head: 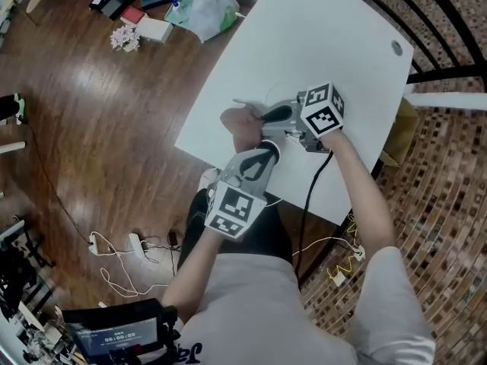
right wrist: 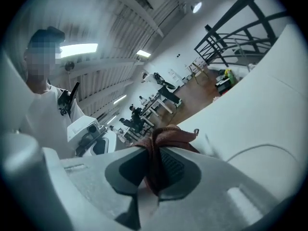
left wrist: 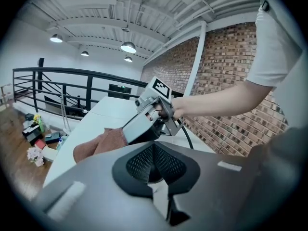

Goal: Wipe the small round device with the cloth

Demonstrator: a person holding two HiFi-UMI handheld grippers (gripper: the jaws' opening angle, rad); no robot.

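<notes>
The white rectangular table (head: 319,44) is recorded with both grippers near its front edge. The left gripper (head: 262,156) is clenched shut, nothing seen between its pads. Just beside it, the right gripper (head: 266,115) is clamped on the bunched reddish-brown cloth (head: 242,125), which rests on the tabletop.

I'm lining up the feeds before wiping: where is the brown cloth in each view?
Head view: the cloth is at centre, at the tip of the right gripper.
Left gripper view: the cloth is left of centre, beyond the shut jaws.
Right gripper view: the cloth is at centre, pinched between the jaws.
Shared landmark: the white table.
</notes>
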